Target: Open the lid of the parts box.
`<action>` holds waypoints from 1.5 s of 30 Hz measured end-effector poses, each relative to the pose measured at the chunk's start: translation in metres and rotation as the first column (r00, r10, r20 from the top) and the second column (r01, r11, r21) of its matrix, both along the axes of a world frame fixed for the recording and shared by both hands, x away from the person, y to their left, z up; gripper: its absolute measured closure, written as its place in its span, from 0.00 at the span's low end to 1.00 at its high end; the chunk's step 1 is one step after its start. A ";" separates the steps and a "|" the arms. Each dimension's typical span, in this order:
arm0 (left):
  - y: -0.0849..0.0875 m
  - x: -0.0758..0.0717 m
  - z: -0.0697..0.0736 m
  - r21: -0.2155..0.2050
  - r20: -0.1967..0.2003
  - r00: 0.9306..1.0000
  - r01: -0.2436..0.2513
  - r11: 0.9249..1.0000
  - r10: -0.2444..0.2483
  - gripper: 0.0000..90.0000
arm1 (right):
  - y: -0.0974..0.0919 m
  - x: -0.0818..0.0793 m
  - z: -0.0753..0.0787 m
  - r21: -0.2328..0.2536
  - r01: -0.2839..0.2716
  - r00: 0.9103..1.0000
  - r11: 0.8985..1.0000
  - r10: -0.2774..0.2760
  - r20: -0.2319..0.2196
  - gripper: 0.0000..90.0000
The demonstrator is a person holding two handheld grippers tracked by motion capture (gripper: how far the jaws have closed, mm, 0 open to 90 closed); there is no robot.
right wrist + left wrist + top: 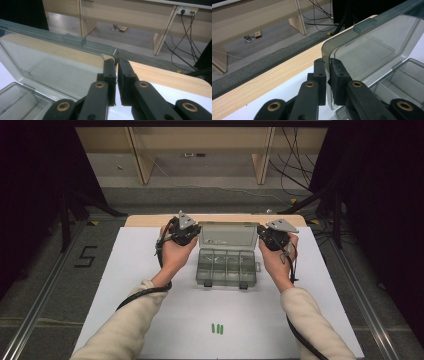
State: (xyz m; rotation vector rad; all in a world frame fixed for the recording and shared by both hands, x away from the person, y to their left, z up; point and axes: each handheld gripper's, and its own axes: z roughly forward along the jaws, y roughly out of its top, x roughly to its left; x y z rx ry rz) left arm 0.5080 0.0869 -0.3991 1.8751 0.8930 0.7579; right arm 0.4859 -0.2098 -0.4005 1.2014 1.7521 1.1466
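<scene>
clear box sits mid table on white sheet, lid up. left gripper clamps lid's left edge, right gripper clamps its right edge

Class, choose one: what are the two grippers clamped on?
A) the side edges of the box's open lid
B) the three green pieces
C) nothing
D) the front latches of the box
A: the left gripper and right gripper each pinch a side edge of the raised clear lid.
</scene>
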 end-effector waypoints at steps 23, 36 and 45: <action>0.000 0.008 -0.001 -0.026 -0.010 1.000 -0.011 1.000 0.010 0.93 | -0.002 0.009 -0.002 0.022 0.003 1.000 1.000 -0.003 -0.001 0.96; -0.001 0.012 -0.005 -0.045 0.002 1.000 -0.016 0.999 0.016 0.92 | -0.001 0.014 -0.004 0.027 0.011 1.000 1.000 -0.011 0.007 0.96; -0.001 0.016 -0.007 -0.049 0.004 1.000 -0.021 0.999 0.021 0.92 | -0.002 0.017 -0.006 0.027 0.009 1.000 1.000 -0.009 0.011 0.96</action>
